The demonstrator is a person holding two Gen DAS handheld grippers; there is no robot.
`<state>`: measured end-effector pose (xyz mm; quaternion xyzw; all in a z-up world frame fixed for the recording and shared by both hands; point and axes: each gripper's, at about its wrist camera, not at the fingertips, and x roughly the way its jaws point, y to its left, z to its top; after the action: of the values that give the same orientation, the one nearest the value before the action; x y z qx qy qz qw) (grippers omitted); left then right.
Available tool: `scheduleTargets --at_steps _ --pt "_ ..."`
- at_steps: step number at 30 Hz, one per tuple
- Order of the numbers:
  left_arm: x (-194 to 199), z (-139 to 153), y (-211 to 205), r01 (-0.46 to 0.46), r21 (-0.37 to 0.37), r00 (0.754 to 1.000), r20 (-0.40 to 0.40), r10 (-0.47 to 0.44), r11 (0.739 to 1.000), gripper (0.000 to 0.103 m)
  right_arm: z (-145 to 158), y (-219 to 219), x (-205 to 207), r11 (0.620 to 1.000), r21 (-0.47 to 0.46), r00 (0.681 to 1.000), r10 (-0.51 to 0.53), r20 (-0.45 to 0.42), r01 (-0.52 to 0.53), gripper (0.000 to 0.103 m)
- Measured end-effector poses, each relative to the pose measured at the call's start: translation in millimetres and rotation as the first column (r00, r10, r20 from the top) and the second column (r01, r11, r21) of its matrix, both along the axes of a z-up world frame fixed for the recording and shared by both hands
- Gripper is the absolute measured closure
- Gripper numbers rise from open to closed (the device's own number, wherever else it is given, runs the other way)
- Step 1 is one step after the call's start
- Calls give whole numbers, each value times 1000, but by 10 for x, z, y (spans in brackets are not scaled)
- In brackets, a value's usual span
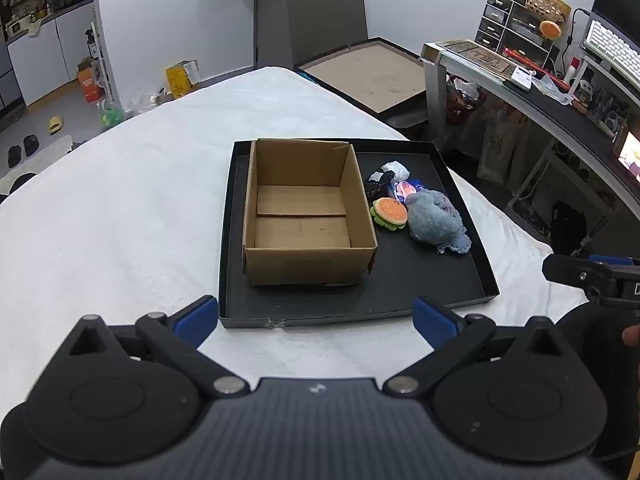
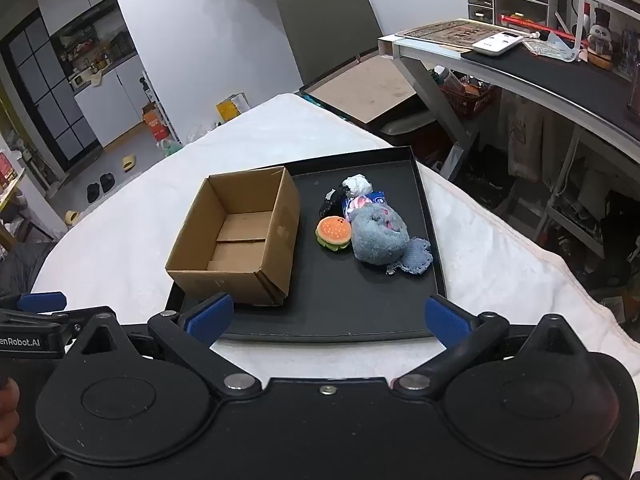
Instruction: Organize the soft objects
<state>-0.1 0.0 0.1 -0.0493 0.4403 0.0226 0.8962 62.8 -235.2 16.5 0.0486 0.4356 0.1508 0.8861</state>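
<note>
An open, empty cardboard box [image 1: 304,216] [image 2: 244,236] stands on the left half of a black tray [image 1: 400,280] [image 2: 360,300]. To its right lie a plush burger [image 1: 390,212] [image 2: 334,233], a blue-grey fuzzy plush [image 1: 436,222] [image 2: 378,240], a black-and-white soft item [image 1: 380,180] [image 2: 332,200], a white soft ball [image 1: 394,169] [image 2: 357,185] and a pink-and-blue packet [image 1: 408,189] [image 2: 366,201]. My left gripper [image 1: 316,320] is open and empty at the tray's near edge. My right gripper [image 2: 328,320] is open and empty, also at the near edge.
The tray sits on a white cloth-covered table [image 1: 120,220] [image 2: 500,272]. A grey chair [image 1: 326,16] stands beyond it. A cluttered desk [image 1: 560,92] [image 2: 540,68] runs along the right. The right gripper's body [image 1: 600,280] shows at the left view's right edge.
</note>
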Motion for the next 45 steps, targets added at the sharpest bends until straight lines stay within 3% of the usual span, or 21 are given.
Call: scheduleTargets --at_steps 45 --pt "-27 126 -4 9 -8 1000 22 -9 1000 1 66 -11 -36 1000 14 1000 -4 24 4 0"
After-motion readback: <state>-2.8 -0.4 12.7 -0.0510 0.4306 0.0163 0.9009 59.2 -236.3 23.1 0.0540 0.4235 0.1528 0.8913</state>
